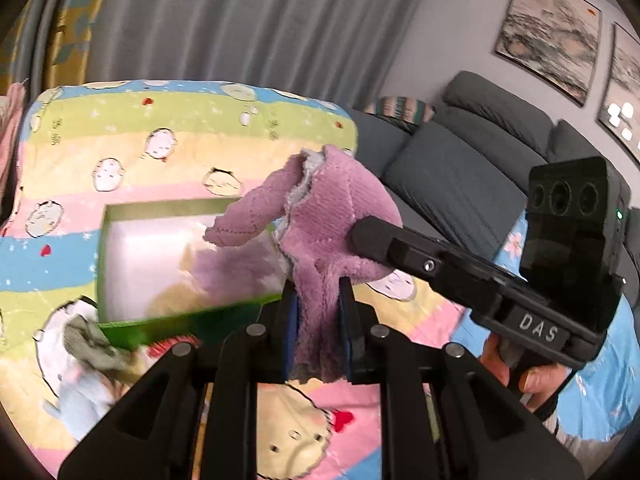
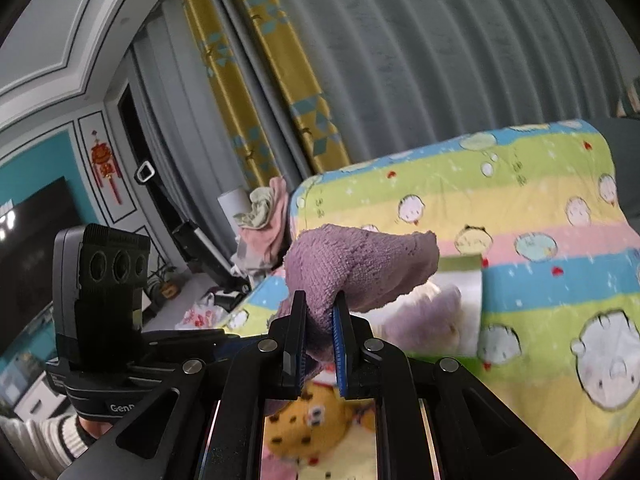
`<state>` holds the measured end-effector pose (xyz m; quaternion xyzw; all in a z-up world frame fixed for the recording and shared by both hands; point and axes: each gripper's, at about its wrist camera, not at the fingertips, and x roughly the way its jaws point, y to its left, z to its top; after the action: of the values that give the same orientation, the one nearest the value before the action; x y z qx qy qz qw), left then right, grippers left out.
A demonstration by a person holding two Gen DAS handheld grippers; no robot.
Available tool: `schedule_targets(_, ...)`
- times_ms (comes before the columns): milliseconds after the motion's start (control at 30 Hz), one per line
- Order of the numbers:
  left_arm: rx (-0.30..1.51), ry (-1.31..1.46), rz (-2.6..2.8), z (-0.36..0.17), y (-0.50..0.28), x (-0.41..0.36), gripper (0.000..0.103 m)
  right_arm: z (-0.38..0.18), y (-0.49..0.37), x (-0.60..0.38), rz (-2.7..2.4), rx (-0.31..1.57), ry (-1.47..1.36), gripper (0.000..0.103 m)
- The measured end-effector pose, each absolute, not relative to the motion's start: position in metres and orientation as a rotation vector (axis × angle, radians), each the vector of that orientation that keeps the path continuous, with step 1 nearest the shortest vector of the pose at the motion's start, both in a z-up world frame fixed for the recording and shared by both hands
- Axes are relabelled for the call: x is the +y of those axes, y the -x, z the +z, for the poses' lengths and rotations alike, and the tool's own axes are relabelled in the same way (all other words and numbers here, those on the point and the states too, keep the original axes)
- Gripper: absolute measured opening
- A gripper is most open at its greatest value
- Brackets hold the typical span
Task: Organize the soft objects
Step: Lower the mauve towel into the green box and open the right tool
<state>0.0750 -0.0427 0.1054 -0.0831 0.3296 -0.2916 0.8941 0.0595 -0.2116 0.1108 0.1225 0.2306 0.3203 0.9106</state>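
Gripping one purple cloth (image 1: pixel 340 220) above the blurred green box (image 1: pixel 120 216), both grippers' fingers (image 1: pixel 289 320).

Purple towel (image 1: pixel 340 216), green-walled box (image 1: pixel 168 208), pastel-striped cartoon-face blanket (image 1: pixel 120 132), grey sofa (image 1: pixel 460 176), yellow-and-teal curtain (image 2: pixel 256 80).

Both grippers are matte black plastic: the left gripper (image 1: pixel 318 292) and right gripper (image 2: pixel 320 312) have blue-edged pads and round silver screws on their linkages. At three o'clock, white letters read DAS beside three round lenses. At seven o'clock, a striped knit sleeve (image 2: pixel 60 440) shows
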Motion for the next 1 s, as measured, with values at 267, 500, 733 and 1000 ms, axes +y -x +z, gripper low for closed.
schedule_targets(267, 0.731, 0.173, -0.464, 0.084, -0.139, -0.021, 0.017, 0.102, -0.125, -0.175, 0.642, 0.517, -0.224, 0.013)
schedule_targets(500, 0.817, 0.236, -0.326, 0.048, -0.190, -0.004, 0.023, 0.066, -0.190, -0.150, 0.586, 0.621, -0.228, 0.013)
schedule_targets(733, 0.913, 0.306, -0.194, 0.012, -0.205, 0.022, 0.100, 0.019, -0.224, -0.162, 0.403, 0.779, -0.236, 0.054)
schedule_targets(1000, 0.926, 0.362, -0.181, 0.008, -0.183, 0.035, 0.102, 0.020, -0.187, -0.199, 0.385, 0.732, -0.233, 0.061)
